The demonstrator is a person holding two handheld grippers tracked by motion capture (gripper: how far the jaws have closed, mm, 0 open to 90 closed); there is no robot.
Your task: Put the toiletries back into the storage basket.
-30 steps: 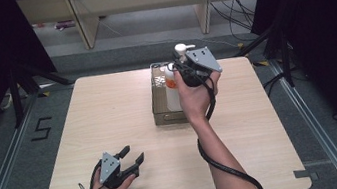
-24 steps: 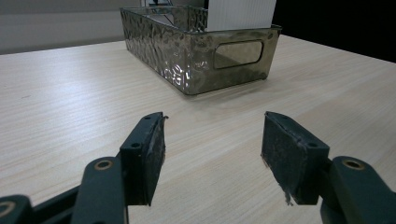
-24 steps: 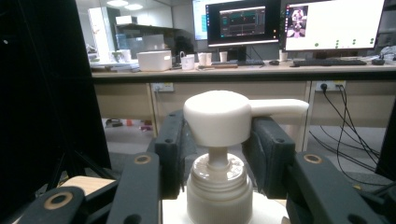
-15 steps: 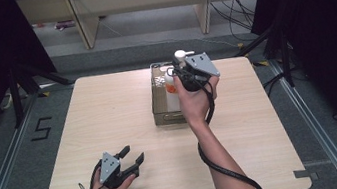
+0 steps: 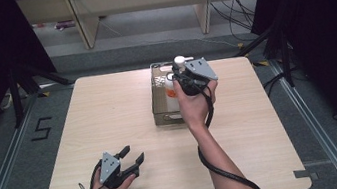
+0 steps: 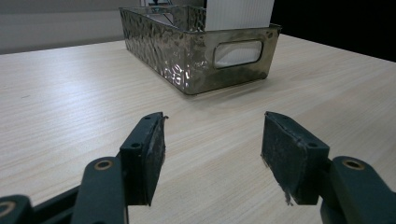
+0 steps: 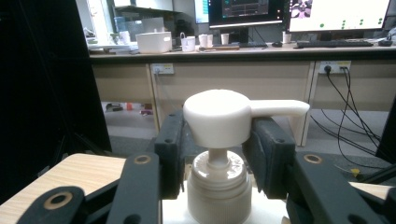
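- Lower left of the high view: the left gripper point(image 5: 133, 161) rests on the table point(image 5: 108, 113), its jaws spread apart with nothing between them.
- Centre of that view: a dimpled metal basket point(image 5: 162, 118) sits on the table.
- Upper centre: the right gripper point(image 5: 177, 74) is over the basket's far end, clasping the pump bottle point(image 5: 172, 90) that stands inside it.
- In the right gripper view, both pads press the sides of the white pump head point(image 7: 219, 116).

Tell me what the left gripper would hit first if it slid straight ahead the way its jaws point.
Probably the hammered, smoky translucent plastic basket: the open left gripper points at its near end, with bare wooden table between.
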